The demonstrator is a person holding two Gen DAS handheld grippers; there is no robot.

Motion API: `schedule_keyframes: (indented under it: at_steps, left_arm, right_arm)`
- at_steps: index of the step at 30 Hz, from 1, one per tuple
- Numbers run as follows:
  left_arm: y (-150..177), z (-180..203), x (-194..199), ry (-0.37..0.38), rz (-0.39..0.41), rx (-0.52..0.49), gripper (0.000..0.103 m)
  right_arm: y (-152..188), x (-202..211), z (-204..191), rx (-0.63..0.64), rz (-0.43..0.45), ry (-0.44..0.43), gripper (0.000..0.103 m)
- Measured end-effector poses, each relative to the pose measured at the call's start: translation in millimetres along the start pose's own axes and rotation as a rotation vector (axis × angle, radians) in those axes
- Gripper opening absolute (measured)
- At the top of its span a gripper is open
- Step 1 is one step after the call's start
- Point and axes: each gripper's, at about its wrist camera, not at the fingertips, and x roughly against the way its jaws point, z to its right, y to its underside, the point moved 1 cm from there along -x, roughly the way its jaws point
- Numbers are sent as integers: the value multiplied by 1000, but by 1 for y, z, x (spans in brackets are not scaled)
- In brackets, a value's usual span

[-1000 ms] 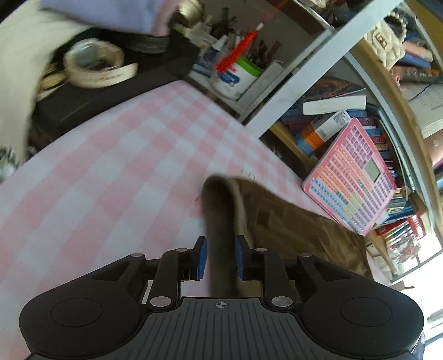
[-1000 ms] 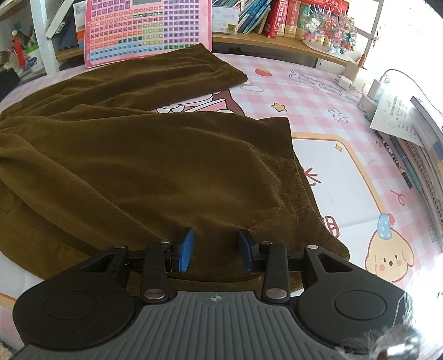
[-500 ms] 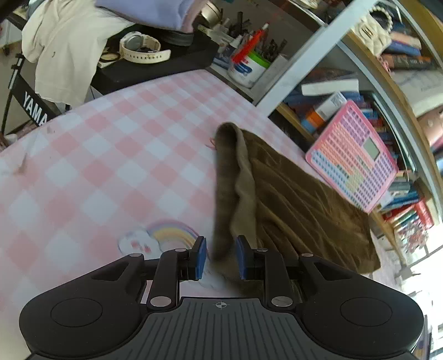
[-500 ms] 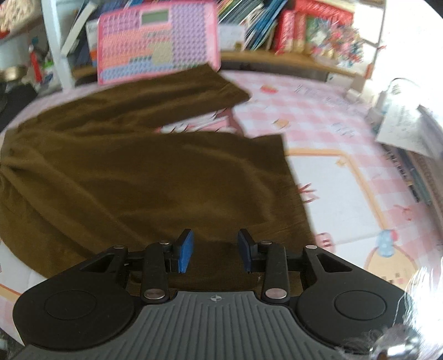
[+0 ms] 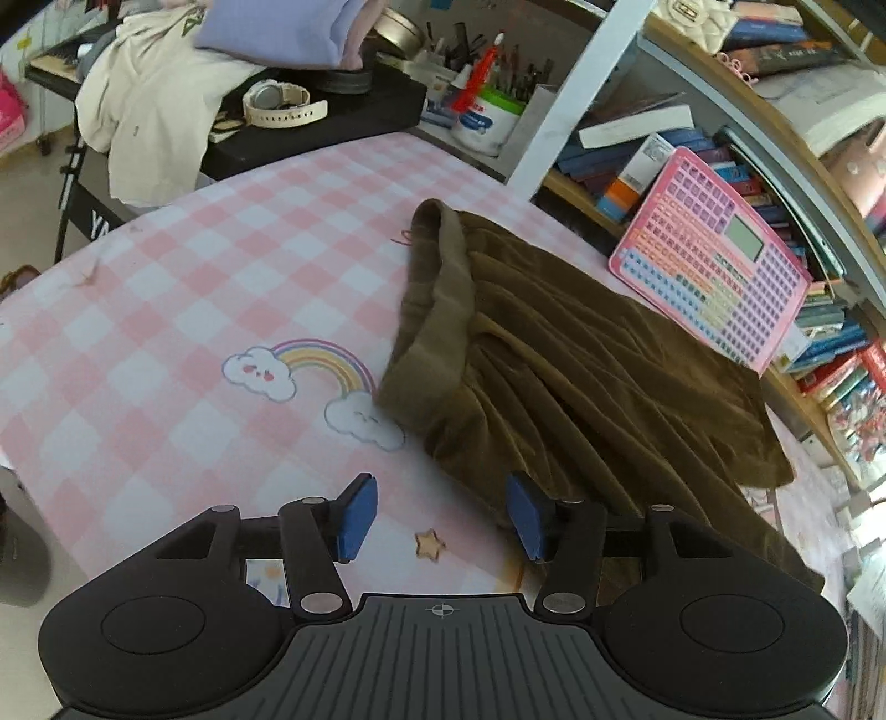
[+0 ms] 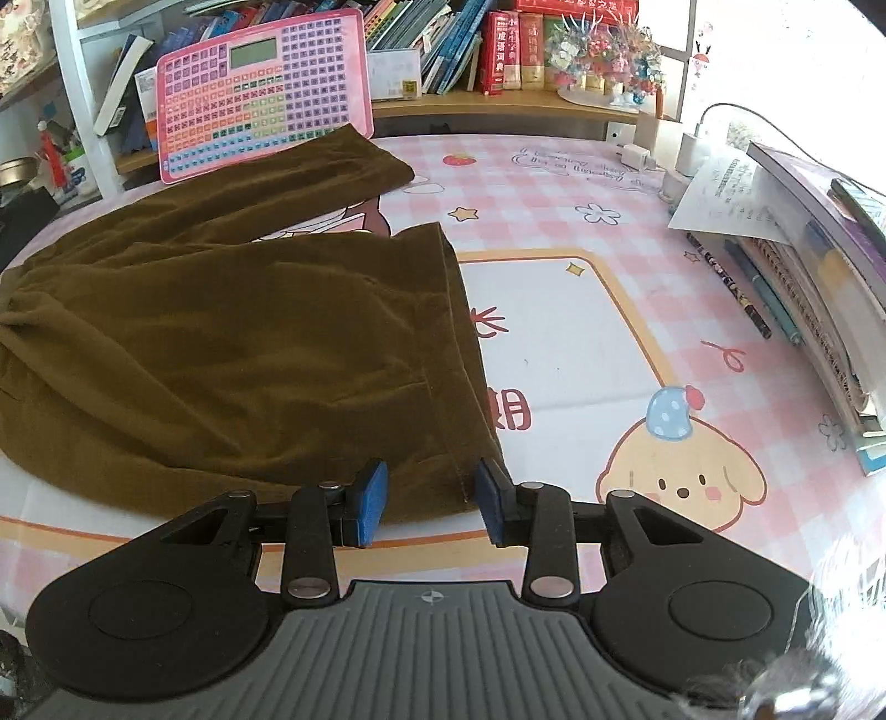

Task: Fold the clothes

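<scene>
Brown corduroy trousers [image 6: 232, 343] lie spread flat on the pink checked table cover [image 5: 166, 310], legs running away from the waistband [image 5: 437, 310]. Waistband end sits ahead of the left gripper [image 5: 441, 518] and slightly to its right, bunched w/ gathers; a rainbow-and-cloud print [image 5: 310, 371] on the cover shows just left of it. Left gripper: jaws wide apart, nothing between them but bare cover and a small star print [image 5: 431, 545]; its right pad [image 5: 523, 515] sits at the cloth edge, contact cannot be told. In the right wrist view the near leg's hem [image 6: 459, 354] runs from far ahead down to the right gripper [image 6: 433, 501]. Right gripper: jaws apart, not clamped; the hem corner lies in the gap between the pads, approx. centred. The far leg [image 6: 310, 166] extends ahead-left of the right gripper, its end just in front of a pink keypad toy [image 6: 266, 83] leaning on the shelf. Right of the right gripper: puppy print [image 6: 681, 471] on the cover, then a stack of books [image 6: 819, 266] w/ pens beside it, well apart from the cloth. Far ahead: bookshelf row [image 6: 470, 50]. In the left wrist view, beyond the waistband: a white pen pot [image 5: 487, 119], and further left a watch [image 5: 277, 102] on a black surface.
</scene>
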Motion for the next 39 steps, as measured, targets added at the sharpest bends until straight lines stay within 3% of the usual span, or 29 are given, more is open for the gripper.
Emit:
schedule_keyframes:
  at_steps: [7, 11, 15, 19, 25, 29, 34, 39]
  left_arm:
    - [16, -8, 13, -60, -9, 41, 52]
    - [20, -10, 17, -67, -7, 48, 52]
    - [19, -8, 18, -60, -1, 43, 52]
    - [18, -5, 20, -8, 34, -3, 48]
    - [5, -3, 5, -36, 45, -19, 47]
    - [-7, -2, -12, -63, 42, 0, 50]
    - [-18, -9, -41, -9, -43, 148, 55]
    - [-22, -19, -51, 47, -9, 342, 60]
  right_arm:
    - [2, -6, 4, 46, 5, -22, 26]
    - [-3, -13, 8, 107, 15, -9, 18]
    - [-17, -24, 25, 82, 15, 12, 12]
    - [-21, -23, 23, 94, 5, 11, 14]
    - [-18, -7, 18, 40, 55, -29, 17]
    - [-16, -13, 16, 36, 24, -16, 17]
    - [-11, -20, 15, 24, -2, 5, 17]
    - [-12, -21, 11, 19, -10, 30, 18]
